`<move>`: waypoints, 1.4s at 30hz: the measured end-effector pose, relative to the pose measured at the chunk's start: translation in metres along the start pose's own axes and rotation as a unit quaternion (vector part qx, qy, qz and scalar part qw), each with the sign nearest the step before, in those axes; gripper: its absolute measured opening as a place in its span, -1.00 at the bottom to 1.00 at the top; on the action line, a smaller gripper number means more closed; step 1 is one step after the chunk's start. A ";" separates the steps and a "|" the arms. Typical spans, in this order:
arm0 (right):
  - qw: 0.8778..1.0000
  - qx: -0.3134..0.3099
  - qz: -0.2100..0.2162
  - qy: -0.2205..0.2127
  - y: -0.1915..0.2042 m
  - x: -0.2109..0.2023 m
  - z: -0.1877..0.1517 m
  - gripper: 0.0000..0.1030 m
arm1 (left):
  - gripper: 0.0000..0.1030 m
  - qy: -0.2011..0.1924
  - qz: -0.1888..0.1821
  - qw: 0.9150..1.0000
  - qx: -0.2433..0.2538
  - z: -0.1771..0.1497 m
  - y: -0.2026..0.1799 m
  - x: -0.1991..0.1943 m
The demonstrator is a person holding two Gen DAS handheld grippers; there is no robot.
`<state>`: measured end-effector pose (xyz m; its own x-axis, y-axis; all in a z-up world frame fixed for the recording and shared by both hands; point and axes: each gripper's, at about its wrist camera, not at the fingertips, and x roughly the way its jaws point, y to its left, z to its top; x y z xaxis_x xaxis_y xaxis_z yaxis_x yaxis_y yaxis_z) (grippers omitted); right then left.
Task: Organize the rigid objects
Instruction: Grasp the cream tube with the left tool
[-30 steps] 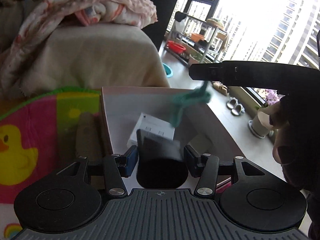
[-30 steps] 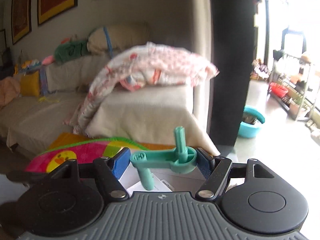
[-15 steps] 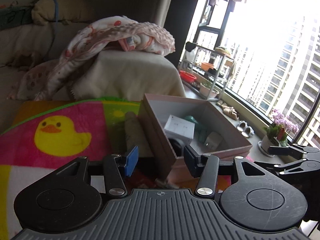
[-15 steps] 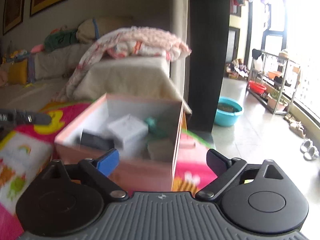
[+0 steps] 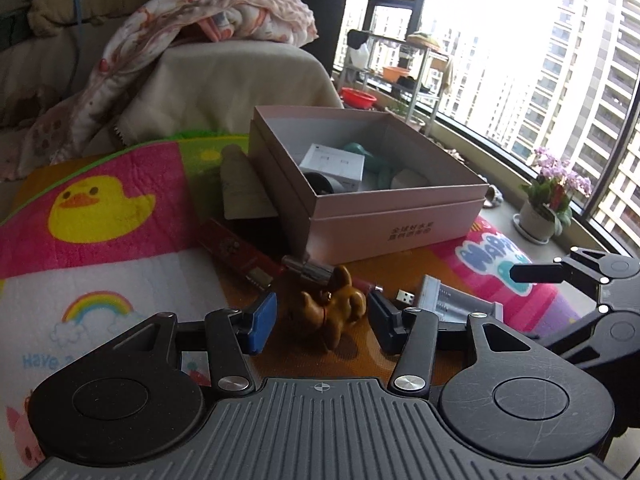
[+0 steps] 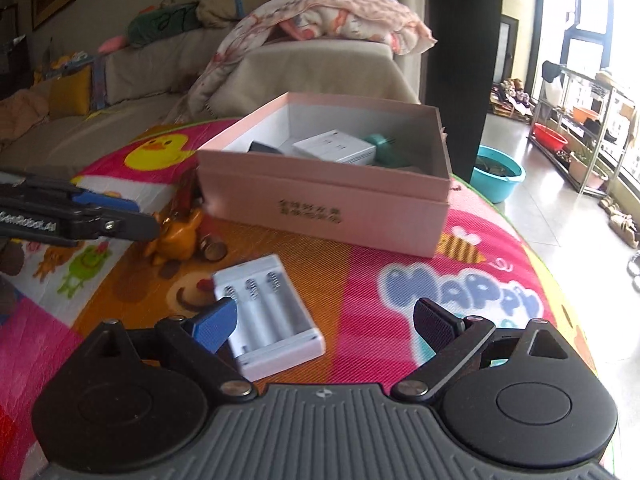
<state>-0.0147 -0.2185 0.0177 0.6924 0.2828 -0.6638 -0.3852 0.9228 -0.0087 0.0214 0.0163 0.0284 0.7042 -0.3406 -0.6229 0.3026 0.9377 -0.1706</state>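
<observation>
An open pink box (image 5: 392, 216) (image 6: 320, 200) stands on the play mat; a white carton (image 5: 334, 164), a teal plastic piece (image 5: 378, 168) and a dark object lie in it. My left gripper (image 5: 322, 320) is open low over the mat in front of the box. A brown toy dog (image 5: 334, 308) lies between its fingers, untouched. My right gripper (image 6: 326, 320) is open wide and empty, with a white battery charger (image 6: 268, 316) on the mat beside its blue left finger (image 6: 214, 322). One right finger (image 5: 536, 272) shows at the left wrist view's right edge.
Loose on the mat (image 6: 400, 264) near the dog: a red flat stick (image 5: 236, 248), a silver cylinder (image 5: 314, 270), a USB plug (image 5: 404, 294). A cardboard tube (image 5: 240, 184) lies left of the box. Behind stands a sofa with a blanket (image 6: 320, 16).
Both grippers pulled back from over the box and dropped toward the mat. The right let go of the teal piece, now in the box, and opened wide. The left no longer has the dark object.
</observation>
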 end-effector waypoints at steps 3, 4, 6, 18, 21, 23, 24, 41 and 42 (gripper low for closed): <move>1.000 -0.021 0.001 0.001 0.010 0.002 -0.005 0.85 | 0.06 -0.011 0.001 0.999 -0.031 0.005 0.010 0.001; 1.000 -0.027 0.001 0.002 0.013 0.002 -0.007 0.85 | 0.06 -0.014 0.005 0.999 -0.042 0.007 0.014 0.002; 0.999 -0.034 0.000 0.004 0.017 0.004 -0.010 0.85 | 0.06 -0.022 0.015 0.997 -0.068 0.011 0.024 0.003; 1.000 -0.002 0.014 0.019 0.006 0.012 -0.010 0.95 | 0.06 -0.039 0.000 0.986 -0.165 0.126 0.109 0.098; 1.000 0.002 0.017 0.020 0.005 0.012 -0.010 0.96 | -0.04 -0.002 0.046 0.990 -0.131 0.155 0.113 0.148; 1.000 0.003 0.018 0.020 0.005 0.012 -0.011 0.96 | -0.15 0.028 0.071 0.991 -0.113 0.163 0.114 0.176; 1.000 0.004 0.019 0.020 0.005 0.012 -0.011 0.96 | -0.22 0.042 0.078 0.990 -0.106 0.165 0.114 0.187; 0.999 0.004 0.020 0.026 0.007 0.015 -0.008 1.00 | -0.51 0.032 0.003 0.997 -0.074 0.038 0.076 0.062; 0.999 0.006 0.019 0.027 0.007 0.015 -0.008 1.00 | -0.51 0.031 0.002 0.997 -0.072 0.032 0.070 0.055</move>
<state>-0.0120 -0.2099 0.0018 0.6433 0.3039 -0.7027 -0.4038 0.9145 0.0258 0.1018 0.0609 0.0068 0.6623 -0.3367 -0.6694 0.2025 0.9405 -0.2727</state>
